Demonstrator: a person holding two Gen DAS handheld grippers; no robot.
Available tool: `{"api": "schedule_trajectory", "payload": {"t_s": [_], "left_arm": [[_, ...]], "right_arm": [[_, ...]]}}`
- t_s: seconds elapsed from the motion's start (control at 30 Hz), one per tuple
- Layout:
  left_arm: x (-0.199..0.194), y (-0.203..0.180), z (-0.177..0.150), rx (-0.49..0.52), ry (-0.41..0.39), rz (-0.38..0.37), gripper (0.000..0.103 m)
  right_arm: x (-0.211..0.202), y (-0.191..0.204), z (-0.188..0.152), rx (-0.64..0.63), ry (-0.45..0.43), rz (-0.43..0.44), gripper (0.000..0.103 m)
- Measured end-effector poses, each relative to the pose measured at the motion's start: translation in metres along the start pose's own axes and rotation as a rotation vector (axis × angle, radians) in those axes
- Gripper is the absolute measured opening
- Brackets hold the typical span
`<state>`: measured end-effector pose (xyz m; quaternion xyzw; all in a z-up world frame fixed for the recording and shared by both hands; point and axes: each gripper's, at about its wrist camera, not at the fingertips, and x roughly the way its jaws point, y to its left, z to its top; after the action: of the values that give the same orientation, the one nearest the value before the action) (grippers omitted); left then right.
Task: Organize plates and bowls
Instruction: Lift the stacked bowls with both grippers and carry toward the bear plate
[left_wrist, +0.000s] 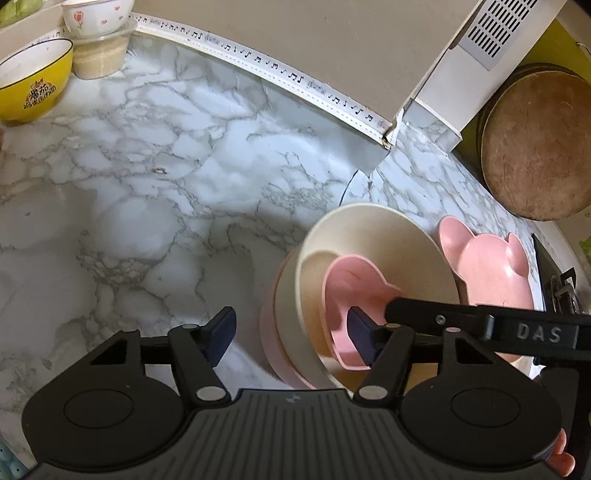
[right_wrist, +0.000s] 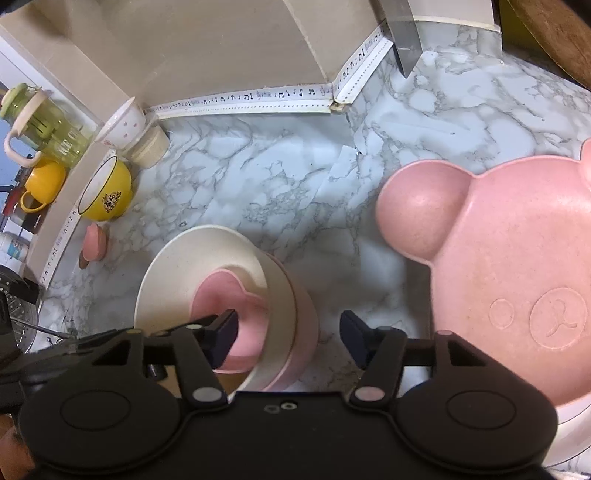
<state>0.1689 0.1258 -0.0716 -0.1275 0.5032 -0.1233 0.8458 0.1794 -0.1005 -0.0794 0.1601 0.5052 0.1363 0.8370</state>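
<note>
Both my grippers gape, holding nothing: left gripper (left_wrist: 291, 338) beside the stacked cream bowl (left_wrist: 376, 236), right gripper (right_wrist: 288, 338) between that stack and the pink bear plate (right_wrist: 517, 266).

The table (left_wrist: 147, 184) lies open across its middle; the bowl stack (left_wrist: 295, 332) and bear plate (left_wrist: 487, 266) crowd the right (yellow bowl (left_wrist: 33, 85) far left).

1. Left wrist view looks down over the left claw (left_wrist: 291, 338) at the marble tabletop (left_wrist: 147, 184), facing the back wall
2. Right wrist view sits close above the bear-shaped pink plate (right_wrist: 509, 266)
3. Both share the stacked bowls (left_wrist: 369, 258) and yellow bowl (right_wrist: 105, 192)
</note>
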Motion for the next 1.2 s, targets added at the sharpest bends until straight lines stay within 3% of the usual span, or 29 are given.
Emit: {"api": "schedule_trajectory", "payload": {"t_s": [0.2,0.33,0.63,1.2], "left_arm": [[0.002,0.006,-0.003,-0.059,0.011,-0.008,0.058],[0.001,0.005,-0.004,-0.079,0.012,-0.031,0.046],[-0.003,-0.006,-0.006,-0.062,-0.001,0.010,0.044],[-0.036,-0.063,0.013,0.058,-0.076,0.017,0.044]], "right_arm": [[0.005,0.007,0.001,-0.008,0.002,-0.029,0.048],[0.008,0.008,0.002,0.001,0.016,-0.028,0.041],[0.007,0.012,0.000,-0.034,0.017,-0.064,0.031],[-0.044,0.006,0.011,-0.103,-0.082,-0.070,0.027]]}}
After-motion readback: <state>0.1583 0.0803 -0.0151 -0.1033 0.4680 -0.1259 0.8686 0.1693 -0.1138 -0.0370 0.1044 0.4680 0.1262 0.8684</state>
